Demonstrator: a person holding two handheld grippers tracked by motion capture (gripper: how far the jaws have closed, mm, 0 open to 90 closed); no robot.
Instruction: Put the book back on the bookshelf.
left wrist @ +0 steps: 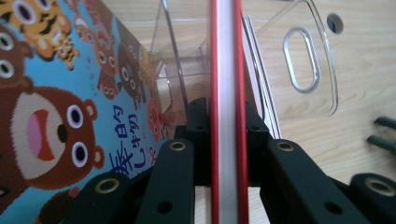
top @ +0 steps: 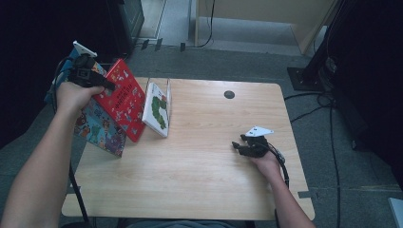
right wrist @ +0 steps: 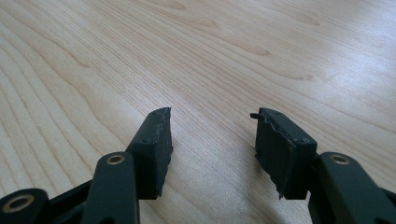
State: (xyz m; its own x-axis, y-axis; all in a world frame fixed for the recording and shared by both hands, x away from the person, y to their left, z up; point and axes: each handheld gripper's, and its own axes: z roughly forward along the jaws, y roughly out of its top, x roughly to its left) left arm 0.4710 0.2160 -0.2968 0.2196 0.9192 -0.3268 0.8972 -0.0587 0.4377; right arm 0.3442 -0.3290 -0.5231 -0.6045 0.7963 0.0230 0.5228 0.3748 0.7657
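Your left gripper [top: 110, 87] is clamped on the top edge of the red picture book [top: 122, 98], jaws pressed against both covers. The book stands tilted at the table's [top: 214, 180] far left corner, between the blue animal book [top: 102, 128] and the clear acrylic rack [left wrist: 306, 60]. Keep the squeeze firm and guide the book straight and upright into the rack beside the white caterpillar book [top: 158, 110], without nudging it. The red book is thin and hardbacked, its cover scattered with small figures. Your right gripper [top: 242, 146] rests near the right edge, jaws apart, holding nothing.
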